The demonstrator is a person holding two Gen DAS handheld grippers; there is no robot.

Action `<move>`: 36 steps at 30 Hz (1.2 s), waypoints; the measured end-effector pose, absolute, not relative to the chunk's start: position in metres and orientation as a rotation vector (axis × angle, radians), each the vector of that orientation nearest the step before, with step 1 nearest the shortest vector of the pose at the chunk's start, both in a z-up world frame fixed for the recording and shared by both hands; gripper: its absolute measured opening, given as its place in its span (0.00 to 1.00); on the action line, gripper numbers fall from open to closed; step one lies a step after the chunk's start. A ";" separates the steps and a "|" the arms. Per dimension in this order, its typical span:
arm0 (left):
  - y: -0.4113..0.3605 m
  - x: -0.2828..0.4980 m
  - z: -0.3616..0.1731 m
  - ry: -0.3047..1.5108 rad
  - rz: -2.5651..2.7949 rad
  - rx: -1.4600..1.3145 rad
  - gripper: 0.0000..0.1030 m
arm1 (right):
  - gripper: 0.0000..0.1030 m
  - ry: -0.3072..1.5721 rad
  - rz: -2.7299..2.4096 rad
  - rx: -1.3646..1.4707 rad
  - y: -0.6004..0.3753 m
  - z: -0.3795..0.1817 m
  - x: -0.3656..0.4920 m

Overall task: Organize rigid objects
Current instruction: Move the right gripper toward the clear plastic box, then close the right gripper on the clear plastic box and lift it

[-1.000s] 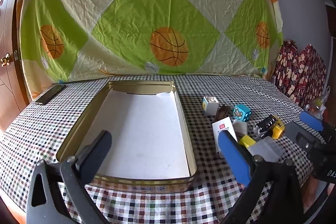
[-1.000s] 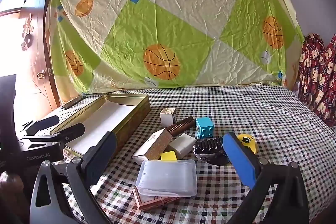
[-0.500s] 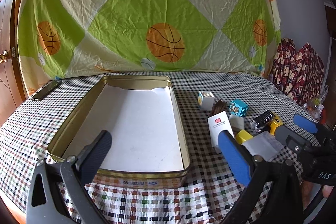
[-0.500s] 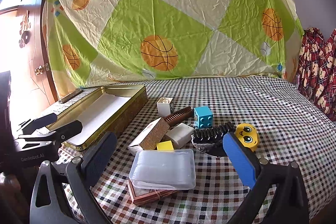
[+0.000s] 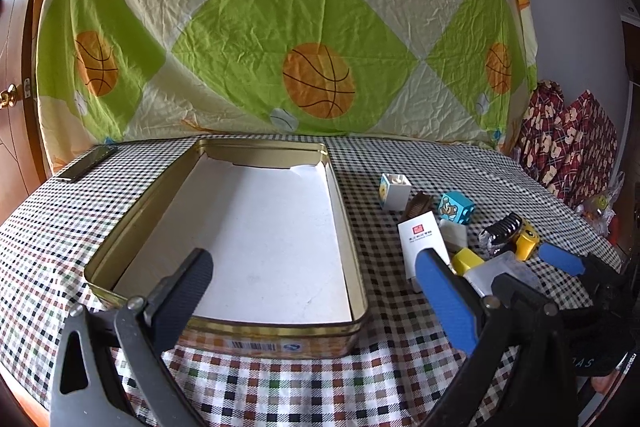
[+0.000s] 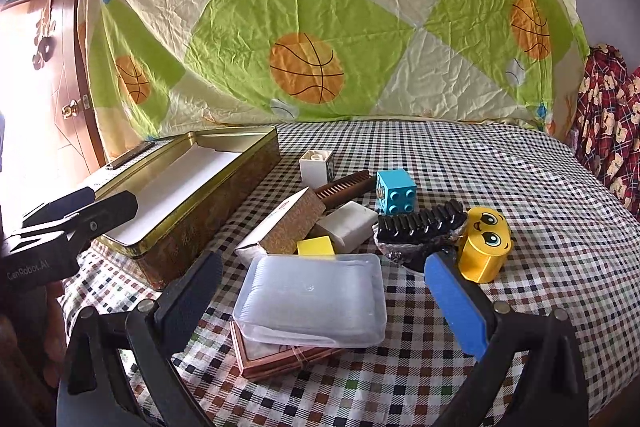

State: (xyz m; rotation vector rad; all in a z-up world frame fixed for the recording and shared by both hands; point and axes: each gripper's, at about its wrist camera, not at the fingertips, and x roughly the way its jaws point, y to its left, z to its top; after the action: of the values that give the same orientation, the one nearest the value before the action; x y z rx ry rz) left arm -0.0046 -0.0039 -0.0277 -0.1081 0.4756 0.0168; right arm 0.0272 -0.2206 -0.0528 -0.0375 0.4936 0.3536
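An open gold tin (image 5: 344,223) (image 6: 256,163) with a white lining lies on the checked table. To its right is a pile: a clear plastic case (image 6: 312,297) on a brown box (image 6: 276,361), a white card box (image 5: 422,241) (image 6: 280,227), a yellow block (image 6: 316,247), a white block (image 6: 318,165), a blue brick (image 6: 396,189) (image 5: 456,207), a brown comb (image 6: 344,187), a black comb (image 6: 420,225) and a yellow smiley cylinder (image 6: 484,243). My left gripper (image 5: 316,291) is open and empty, above the tin's near edge. My right gripper (image 6: 324,301) is open, with the clear case between its fingers, apart from both.
A dark phone (image 5: 86,163) lies at the table's far left corner. A green and cream basketball sheet (image 5: 300,39) hangs behind the table. A wooden door (image 6: 60,87) stands at the left. Red patterned cloth (image 6: 612,131) is at the right.
Both grippers have moved forward and lower toward the table. The right one has closed in on the clear case, the left one on the tin's near edge. Nothing was taken hold of.
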 end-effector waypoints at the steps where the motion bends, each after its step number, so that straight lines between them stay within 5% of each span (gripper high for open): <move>1: -0.004 -0.004 -0.028 0.477 0.016 -0.108 1.00 | 0.99 0.496 0.353 -0.043 -0.220 -0.054 0.028; 17: -0.013 -0.002 -0.034 0.490 -0.006 -0.105 1.00 | 0.99 0.559 0.357 -0.063 -0.216 -0.067 0.040; 20: -0.018 -0.003 -0.034 0.489 -0.014 -0.100 1.00 | 0.81 0.587 0.373 -0.063 -0.216 -0.070 0.042; 36: -0.061 -0.004 -0.036 0.500 -0.098 -0.033 1.00 | 0.80 0.471 0.284 0.054 -0.267 -0.061 0.023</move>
State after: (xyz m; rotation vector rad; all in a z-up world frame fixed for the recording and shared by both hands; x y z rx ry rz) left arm -0.0037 -0.0611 -0.0363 -0.0334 0.5001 -0.0980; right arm 0.0226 -0.2672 -0.0610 0.0537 0.4705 0.2840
